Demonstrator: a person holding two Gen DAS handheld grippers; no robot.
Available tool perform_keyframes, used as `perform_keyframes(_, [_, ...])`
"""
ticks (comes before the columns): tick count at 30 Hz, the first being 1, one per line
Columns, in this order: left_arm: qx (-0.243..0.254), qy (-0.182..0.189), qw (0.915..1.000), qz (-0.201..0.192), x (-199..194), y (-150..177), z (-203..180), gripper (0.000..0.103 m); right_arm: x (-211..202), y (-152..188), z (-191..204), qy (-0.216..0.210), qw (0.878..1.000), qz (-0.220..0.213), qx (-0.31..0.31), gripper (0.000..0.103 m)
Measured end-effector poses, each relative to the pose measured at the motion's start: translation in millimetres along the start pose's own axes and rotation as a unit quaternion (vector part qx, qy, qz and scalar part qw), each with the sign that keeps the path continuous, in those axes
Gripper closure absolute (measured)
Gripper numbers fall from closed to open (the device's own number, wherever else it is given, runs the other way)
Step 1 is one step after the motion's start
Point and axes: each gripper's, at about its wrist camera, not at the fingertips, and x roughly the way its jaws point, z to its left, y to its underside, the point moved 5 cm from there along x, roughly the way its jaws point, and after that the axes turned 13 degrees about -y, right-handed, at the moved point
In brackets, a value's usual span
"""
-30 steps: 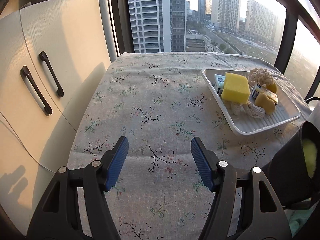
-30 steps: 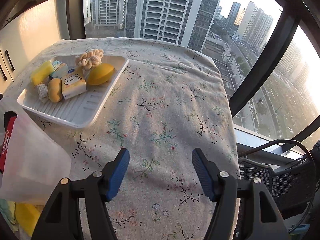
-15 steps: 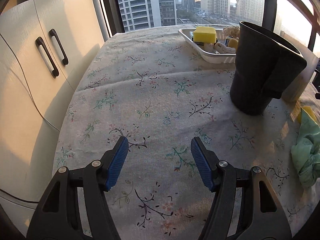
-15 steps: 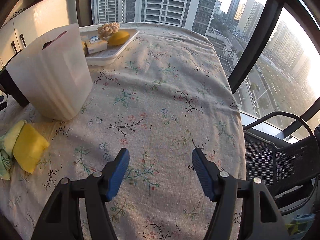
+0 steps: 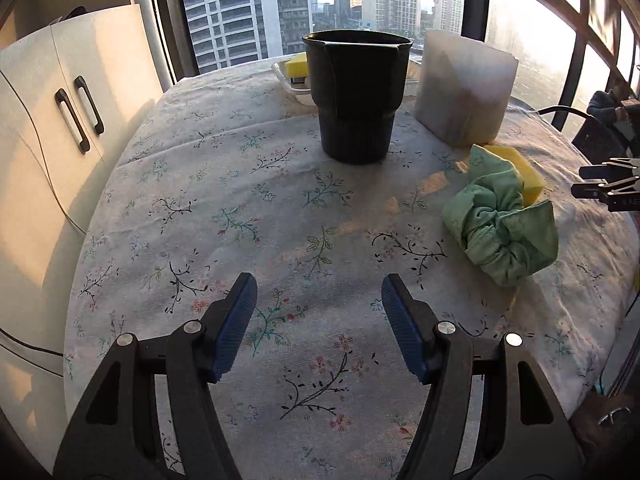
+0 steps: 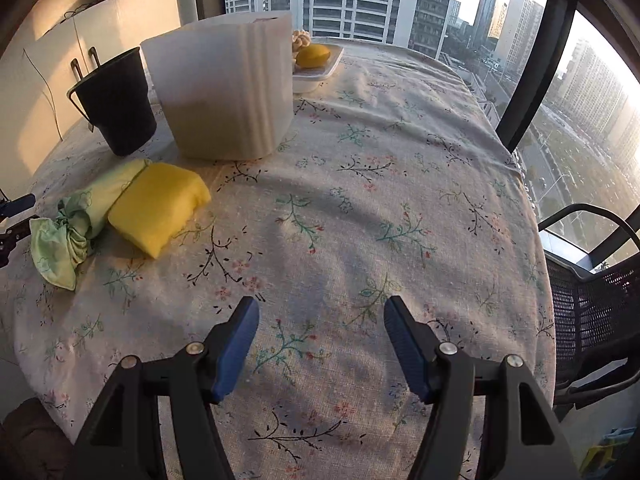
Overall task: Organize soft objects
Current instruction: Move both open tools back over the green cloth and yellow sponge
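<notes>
A crumpled green cloth (image 5: 502, 226) lies on the floral tablecloth (image 5: 280, 184), touching a yellow sponge (image 5: 520, 172) behind it; both also show in the right wrist view, the cloth (image 6: 70, 228) left of the sponge (image 6: 158, 204). A black bin (image 5: 356, 96) and a white bin (image 5: 464, 88) stand upright behind them. My left gripper (image 5: 318, 320) is open and empty near the table's front edge, left of the cloth. My right gripper (image 6: 320, 338) is open and empty, right of the sponge.
A white tray (image 6: 316, 70) holding soft items, a yellow one among them (image 6: 312, 56), stands at the far end behind the bins. A cream cabinet (image 5: 60, 128) adjoins the table's left side. A black mesh chair (image 6: 592, 300) stands at the right. Windows lie beyond.
Both grippers have pulled back toward the table's near edge. The tray has receded; the bins, cloth and sponge have come into view. The jaws stayed open.
</notes>
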Motion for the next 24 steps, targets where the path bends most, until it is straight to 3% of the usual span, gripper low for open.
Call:
perform_keyframes(10, [0.014,0.08,0.9967,-0.008,-33.2,1.7,-51.7,0.04,9.8,0.2,56.7,-0.072,0.997,-0.016,0.007,0.035])
perform_keyframes(16, [0.018,0.124,0.9921,-0.002,-29.8,-3.4,-94.7,0.04,21.7,-13.5,74.6,-0.092,0.995,-0.023,0.016,0.035])
perform_keyframes(24, [0.003,0.105,0.9944,-0.008,-14.8,-19.0,-111.8,0.04,36.6,-28.1,89.1,-0.101,0.995,-0.023,0.007,0.035])
